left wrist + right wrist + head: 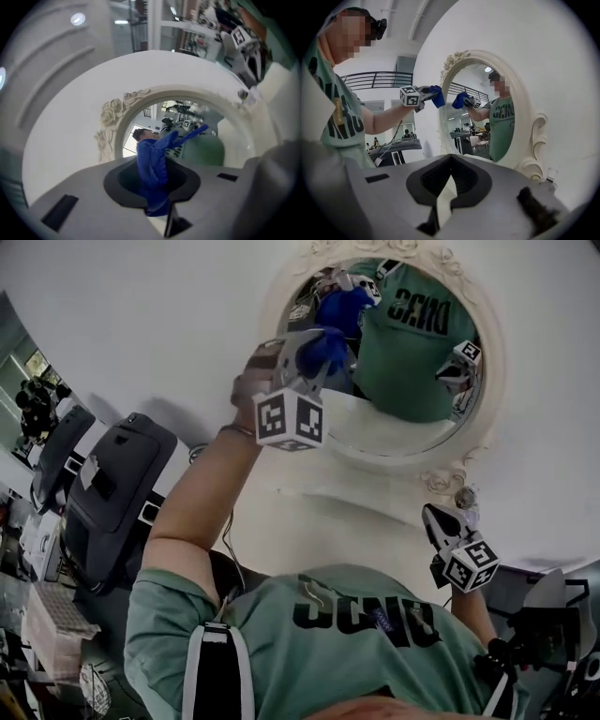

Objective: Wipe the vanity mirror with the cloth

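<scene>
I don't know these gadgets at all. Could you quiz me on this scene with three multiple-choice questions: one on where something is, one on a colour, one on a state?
1. Where is the cloth?
A. On the floor
B. In the left tool
C. On a chair

2. What colour is the cloth?
A. Blue
B. Red
C. Yellow

3. The right tool is:
A. Gripping the cloth
B. Wide open around a bottle
C. Shut and empty

Answers:
1. B, since the left gripper view shows the cloth pinched between that tool's jaws, held up by the mirror.
2. A, since the cloth is plainly blue in all three views.
3. C, since the right gripper view shows its jaws together with nothing between them.
</scene>
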The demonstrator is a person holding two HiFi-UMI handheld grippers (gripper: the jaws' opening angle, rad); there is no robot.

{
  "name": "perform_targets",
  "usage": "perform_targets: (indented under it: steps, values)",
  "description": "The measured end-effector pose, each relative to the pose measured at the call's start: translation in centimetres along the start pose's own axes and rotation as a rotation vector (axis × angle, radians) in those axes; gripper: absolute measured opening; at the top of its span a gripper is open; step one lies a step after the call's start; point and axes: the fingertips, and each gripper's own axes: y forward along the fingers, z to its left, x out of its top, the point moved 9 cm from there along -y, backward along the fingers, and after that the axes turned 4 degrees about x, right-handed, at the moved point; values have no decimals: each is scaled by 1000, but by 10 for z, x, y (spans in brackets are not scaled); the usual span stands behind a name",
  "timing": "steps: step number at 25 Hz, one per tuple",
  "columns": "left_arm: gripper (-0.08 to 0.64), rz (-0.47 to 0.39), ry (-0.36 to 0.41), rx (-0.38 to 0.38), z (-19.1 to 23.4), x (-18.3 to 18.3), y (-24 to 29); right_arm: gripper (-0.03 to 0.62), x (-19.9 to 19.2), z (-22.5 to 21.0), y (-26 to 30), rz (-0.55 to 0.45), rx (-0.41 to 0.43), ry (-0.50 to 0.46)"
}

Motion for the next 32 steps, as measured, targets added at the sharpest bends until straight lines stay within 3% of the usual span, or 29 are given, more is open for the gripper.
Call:
perform_targets:
  steps: [2, 5, 8, 13, 17, 23, 26, 32]
  values:
    - [80, -14, 182, 70, 20, 16, 26, 8, 2, -4, 7, -23, -5, -19]
    - [80, -25, 357, 150, 39, 29, 56, 8, -3, -8, 17, -51, -43, 24]
    - [80, -22, 470, 202, 47, 29, 80, 8, -8, -6, 27, -55, -65, 49]
    - [80, 2, 594, 275, 33, 14, 100, 8, -17, -14, 34, -46, -91, 92]
    - [78, -34, 573, 322, 25, 4, 104, 8, -18, -22, 42, -20, -79, 96]
    - [69, 24, 530, 295, 10, -38, 87, 8, -16, -25, 46, 29, -54, 90]
    - [64, 96, 503, 238, -16, -80, 69, 8, -19, -21, 54, 49, -40, 104]
    - [64, 241, 500, 40, -103, -148, 36, 8, -16, -12, 67, 74, -3, 106]
